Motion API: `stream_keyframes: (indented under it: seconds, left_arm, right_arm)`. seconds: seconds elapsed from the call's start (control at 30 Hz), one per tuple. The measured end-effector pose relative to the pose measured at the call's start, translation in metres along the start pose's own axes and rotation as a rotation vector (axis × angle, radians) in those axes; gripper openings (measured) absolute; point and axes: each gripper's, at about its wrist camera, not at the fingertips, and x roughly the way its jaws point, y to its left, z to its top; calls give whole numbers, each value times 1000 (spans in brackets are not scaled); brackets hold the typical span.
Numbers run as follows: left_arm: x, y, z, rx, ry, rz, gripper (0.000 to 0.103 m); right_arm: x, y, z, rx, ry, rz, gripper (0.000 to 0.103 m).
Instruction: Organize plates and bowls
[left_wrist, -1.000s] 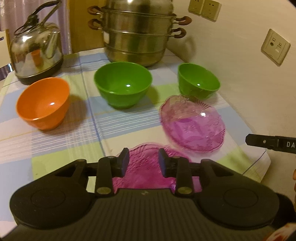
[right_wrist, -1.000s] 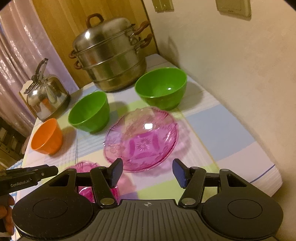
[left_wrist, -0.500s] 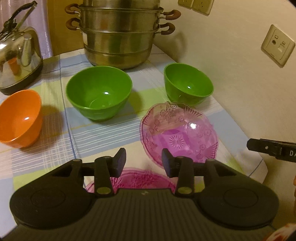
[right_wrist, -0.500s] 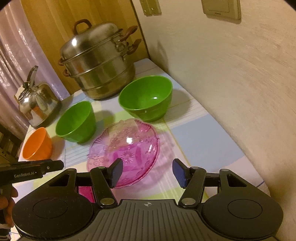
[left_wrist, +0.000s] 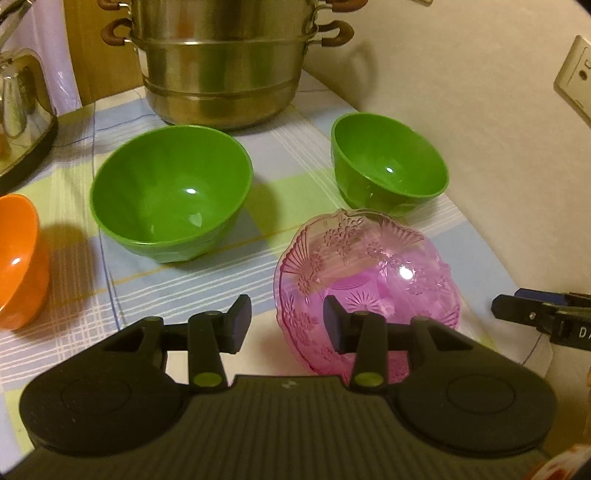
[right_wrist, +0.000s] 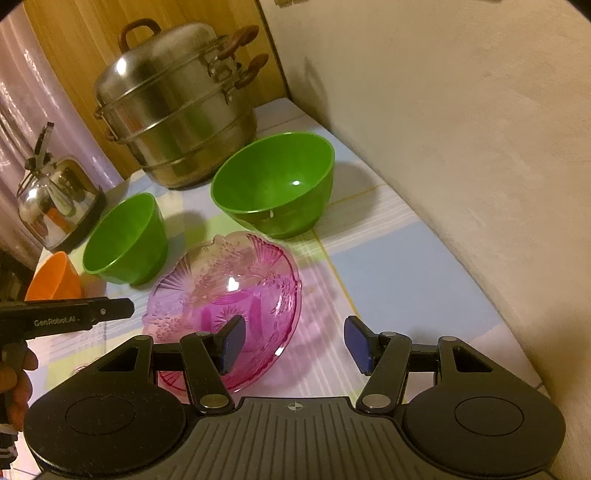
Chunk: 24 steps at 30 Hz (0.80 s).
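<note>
Left wrist view: the left gripper (left_wrist: 286, 321) hangs with its jaws partly spread and nothing between them; the near rim of the pink glass plate (left_wrist: 369, 273) lies just beyond the right jaw, untouched. Ahead of the left jaw stands the larger green bowl (left_wrist: 170, 192), ahead of the right jaw and past the plate the smaller green bowl (left_wrist: 388, 162), and far off the left jaw the orange bowl (left_wrist: 18, 258), each standing apart from the others. In the right wrist view the right gripper (right_wrist: 293, 345) holds its jaws spread wide and empty, the left jaw over the plate's near edge, the right jaw over bare cloth. As a judgement, the organizing is hardly begun: no bowl is nested in another, the plate sits alone, and both grippers appear to be closing on that plate as the first item; stacking of bowls and plates remains. A second pink dish may lie below the gripper bodies, but it is hidden. The surface (left_wrist: 288, 147) carries a checked cloth of pale blue, green and white, and ends at a cream wall (right_wrist: 461, 129) beyond the right jaw. A stacked steel steamer pot (left_wrist: 225, 62) and a steel kettle (right_wrist: 55, 199) stand at the far end, before wood panelling (right_wrist: 74, 44) and a pale curtain; a wall socket (left_wrist: 576, 77) shows at the right.
</note>
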Motion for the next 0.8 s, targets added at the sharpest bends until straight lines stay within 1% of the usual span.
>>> stream_keyframes:
  seconds: [0.2, 0.57, 0.7, 0.8]
  left_arm:
    - [17, 1, 6, 0, 20, -7, 39]
    - [42, 2, 14, 1, 59, -8, 38]
    - [51, 4, 16, -12, 72, -11, 32]
    - [56, 6, 17, -23, 79, -14, 30]
  right_arm:
    - [21, -2, 3, 4, 27, -1, 59]
    - [45, -7, 6, 34, 56, 7, 59]
    - [52, -10, 7, 49, 64, 8, 58]
    - [56, -11, 8, 56, 70, 13, 52]
